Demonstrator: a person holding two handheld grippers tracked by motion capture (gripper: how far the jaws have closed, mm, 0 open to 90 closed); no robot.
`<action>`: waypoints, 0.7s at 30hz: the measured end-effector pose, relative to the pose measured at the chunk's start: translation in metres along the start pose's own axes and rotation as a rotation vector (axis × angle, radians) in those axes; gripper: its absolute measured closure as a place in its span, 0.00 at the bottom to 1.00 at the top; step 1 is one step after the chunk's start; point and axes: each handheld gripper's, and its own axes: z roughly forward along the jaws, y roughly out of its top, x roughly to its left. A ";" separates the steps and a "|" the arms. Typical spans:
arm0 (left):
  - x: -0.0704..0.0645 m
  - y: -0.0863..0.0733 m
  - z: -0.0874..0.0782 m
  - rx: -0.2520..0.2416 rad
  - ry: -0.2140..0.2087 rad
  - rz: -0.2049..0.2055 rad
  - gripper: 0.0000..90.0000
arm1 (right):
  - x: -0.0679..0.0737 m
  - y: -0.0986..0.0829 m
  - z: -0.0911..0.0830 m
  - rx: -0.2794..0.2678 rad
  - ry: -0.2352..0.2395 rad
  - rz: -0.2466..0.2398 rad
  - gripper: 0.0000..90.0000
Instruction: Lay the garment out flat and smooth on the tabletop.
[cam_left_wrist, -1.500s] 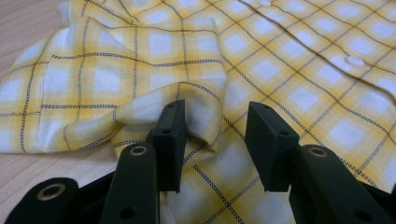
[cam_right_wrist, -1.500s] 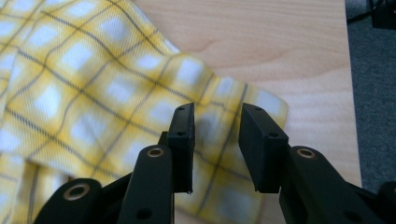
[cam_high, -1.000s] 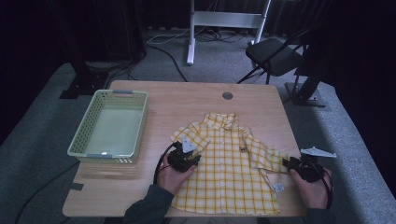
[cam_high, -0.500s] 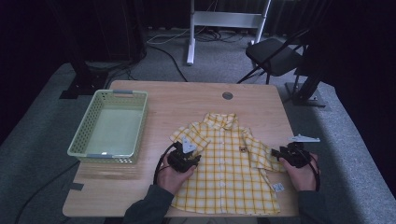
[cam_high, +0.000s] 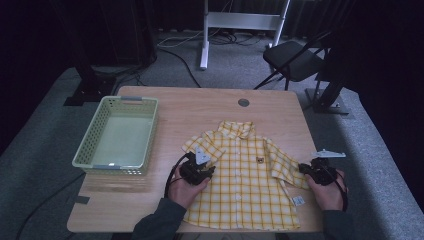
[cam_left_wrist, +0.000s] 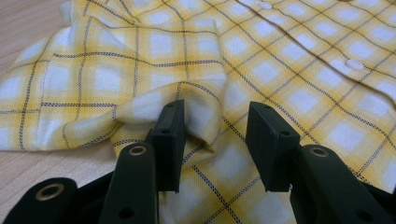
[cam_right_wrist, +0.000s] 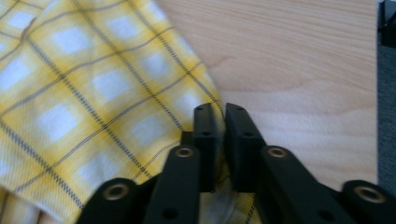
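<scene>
In the high view we see a yellow checked short-sleeved shirt (cam_high: 245, 180) lying flat, front side up, on the light wooden table (cam_high: 200, 107), in the lower middle of the frame, with its collar pointing to the top. The left gripper (cam_high: 198, 170) is at the left edge of the shirt, near the left sleeve, and the person's left hand (cam_high: 186, 189) holds it from below. In the left gripper view we see that its two black jaws are apart, with a raised fold of the yellow fabric (cam_left_wrist: 196, 107) standing between them; the left jaw touches this fold, and the right jaw rests on the cloth beside it, so nothing is pinched. The right gripper (cam_high: 316, 170) is at the right side of the frame, at the end of the right sleeve (cam_high: 286, 167), held by the right hand (cam_high: 327, 192). In the right gripper view its jaws are pressed together on the hem of this sleeve (cam_right_wrist: 212, 100), and bare wood shows in the upper right. A pale green plastic basket (cam_high: 90, 145) with a perforated wall stands on the left part of the table, well apart from the shirt. A small white label (cam_high: 297, 201) lies at the lower right edge of the shirt.
</scene>
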 end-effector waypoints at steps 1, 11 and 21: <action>0.000 0.000 0.000 0.000 0.000 0.000 0.65 | -0.001 -0.003 -0.005 0.000 -0.007 0.008 0.96; -0.001 0.000 0.000 -0.003 0.002 -0.001 0.64 | -0.012 -0.007 -0.032 -0.029 -0.055 0.061 0.97; -0.001 0.000 0.000 -0.002 0.003 0.001 0.64 | -0.019 -0.006 -0.045 -0.046 -0.111 0.094 0.97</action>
